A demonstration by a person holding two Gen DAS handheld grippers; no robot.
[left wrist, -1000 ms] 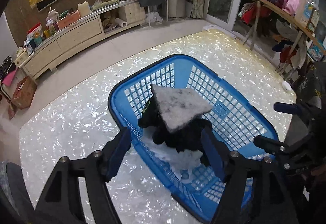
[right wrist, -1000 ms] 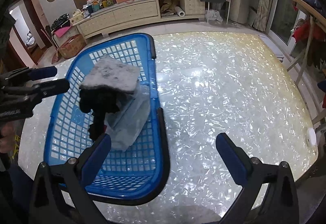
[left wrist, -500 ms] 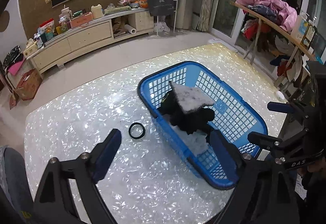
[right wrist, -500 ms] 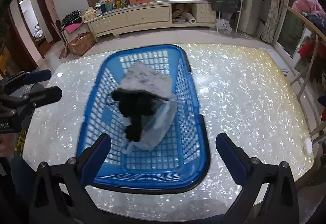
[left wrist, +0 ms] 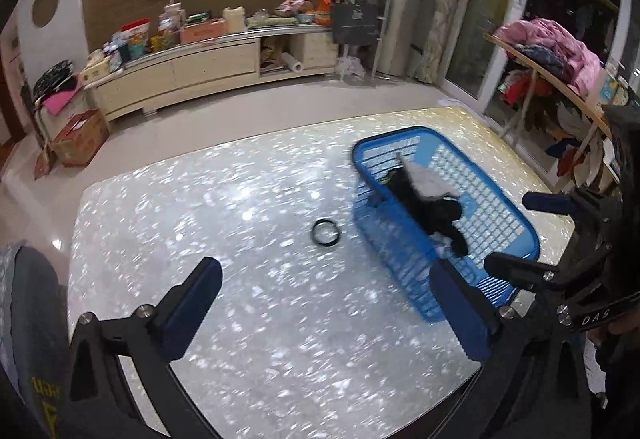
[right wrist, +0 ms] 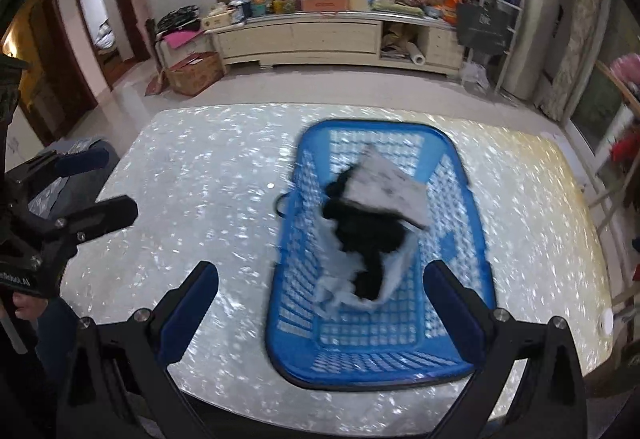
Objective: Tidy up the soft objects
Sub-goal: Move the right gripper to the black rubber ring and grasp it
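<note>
The blue plastic lattice basket [right wrist: 468, 239] sits near the glossy pearl-white table [left wrist: 240, 207] edge; bare tabletop beside it. Left gripper [left wrist: 324, 313] jaws have just opened wide, empty; right gripper [right wrist: 322, 313] jaws apart.

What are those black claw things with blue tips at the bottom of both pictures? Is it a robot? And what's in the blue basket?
It isn't a robot. A person holds a pair of tongs in each hand, and each pair carries a small camera looking out along its two fingers. That is why you see them at the bottom of each picture.

One picture comes from the left tongs, the other from the right tongs. Both stand wide open with nothing between them; the left ones have just been opening.

On the shiny white table stands a blue basket. Inside lie soft things: a grey felt-like piece on top, a black cloth under it, and some pale fabric beneath. A small black ring lies on the table beside the basket.
</note>
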